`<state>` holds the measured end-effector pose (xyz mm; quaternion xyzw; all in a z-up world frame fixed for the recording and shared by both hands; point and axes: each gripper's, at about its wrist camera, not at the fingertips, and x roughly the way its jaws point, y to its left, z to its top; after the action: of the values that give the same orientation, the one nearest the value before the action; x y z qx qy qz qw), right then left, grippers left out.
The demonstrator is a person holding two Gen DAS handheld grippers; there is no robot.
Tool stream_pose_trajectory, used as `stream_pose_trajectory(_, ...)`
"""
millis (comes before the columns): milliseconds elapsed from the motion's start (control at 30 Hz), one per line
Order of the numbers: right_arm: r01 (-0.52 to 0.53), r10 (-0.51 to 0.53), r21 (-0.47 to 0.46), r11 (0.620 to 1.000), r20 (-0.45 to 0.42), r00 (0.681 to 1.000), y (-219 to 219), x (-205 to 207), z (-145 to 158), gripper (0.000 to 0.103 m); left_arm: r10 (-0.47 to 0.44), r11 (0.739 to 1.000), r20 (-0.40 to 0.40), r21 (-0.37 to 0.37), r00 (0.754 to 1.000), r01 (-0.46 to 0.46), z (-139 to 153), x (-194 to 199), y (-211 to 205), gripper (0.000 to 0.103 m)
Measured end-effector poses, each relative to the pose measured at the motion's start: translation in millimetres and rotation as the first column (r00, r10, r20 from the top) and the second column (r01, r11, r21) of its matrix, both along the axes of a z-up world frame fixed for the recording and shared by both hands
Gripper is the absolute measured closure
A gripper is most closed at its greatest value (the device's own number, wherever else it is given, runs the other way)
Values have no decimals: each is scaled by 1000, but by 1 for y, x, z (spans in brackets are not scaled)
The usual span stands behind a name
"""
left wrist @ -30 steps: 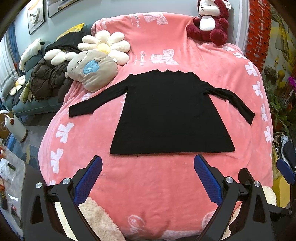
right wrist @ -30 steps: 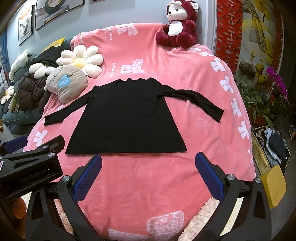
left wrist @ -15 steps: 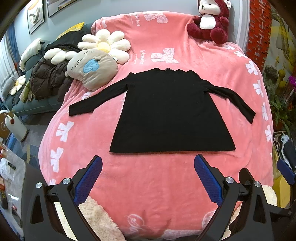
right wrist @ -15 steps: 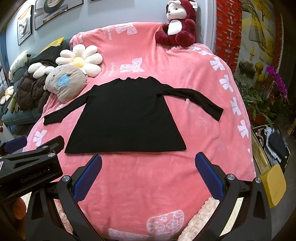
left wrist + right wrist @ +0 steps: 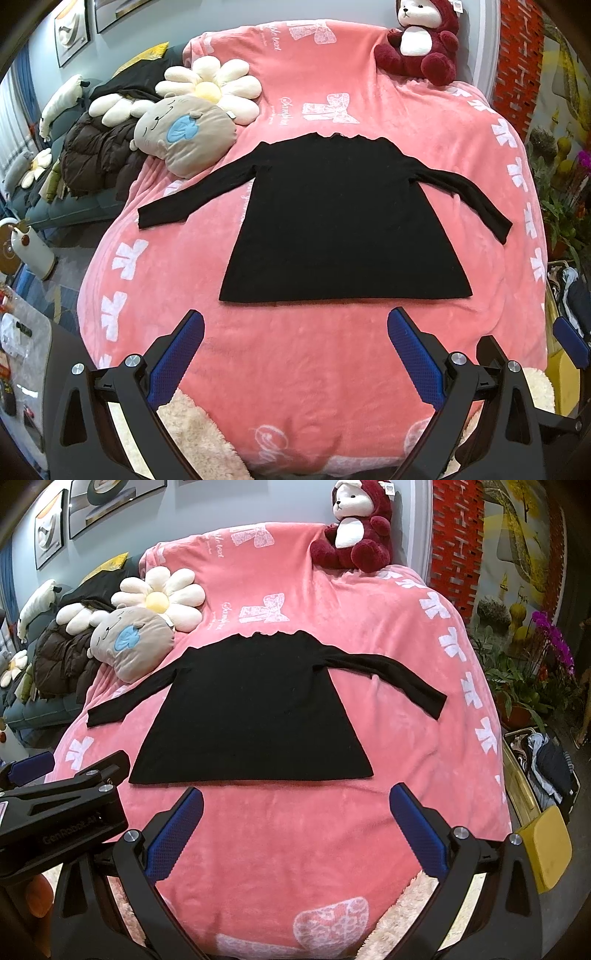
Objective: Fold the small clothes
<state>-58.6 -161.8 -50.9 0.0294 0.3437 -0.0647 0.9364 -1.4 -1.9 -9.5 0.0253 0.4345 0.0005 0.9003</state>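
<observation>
A small black long-sleeved top (image 5: 343, 221) lies flat on the pink blanket (image 5: 295, 362), hem toward me, both sleeves spread out to the sides. It also shows in the right wrist view (image 5: 251, 712). My left gripper (image 5: 295, 325) is open and empty, held above the blanket just short of the hem. My right gripper (image 5: 295, 801) is open and empty, also just short of the hem. The left gripper's body (image 5: 62, 805) shows at the left of the right wrist view.
A grey face cushion (image 5: 184, 136) and a flower cushion (image 5: 210, 88) lie by the left sleeve. A red plush bear (image 5: 421, 40) sits at the bed's head. A yellow bin with clothes (image 5: 543, 775) stands right of the bed. A dark jacket (image 5: 99, 155) lies at left.
Both grippers have crept slightly forward toward the top's hem. The top has not moved and both grippers stay open.
</observation>
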Motion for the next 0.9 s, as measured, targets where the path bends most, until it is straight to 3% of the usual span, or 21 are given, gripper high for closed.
stream_pose_trajectory(467, -2, 2, 4, 1000, -14, 1000, 1, -4, -17, 5, 6, 1000, -11, -6, 1000, -6, -7, -1, 6, 6)
stream_pose_trajectory(900, 0, 0, 2, 1000, -32, 1000, 3, 3, -9, 5, 12, 1000, -28, 3, 1000, -12, -9, 6, 3, 6)
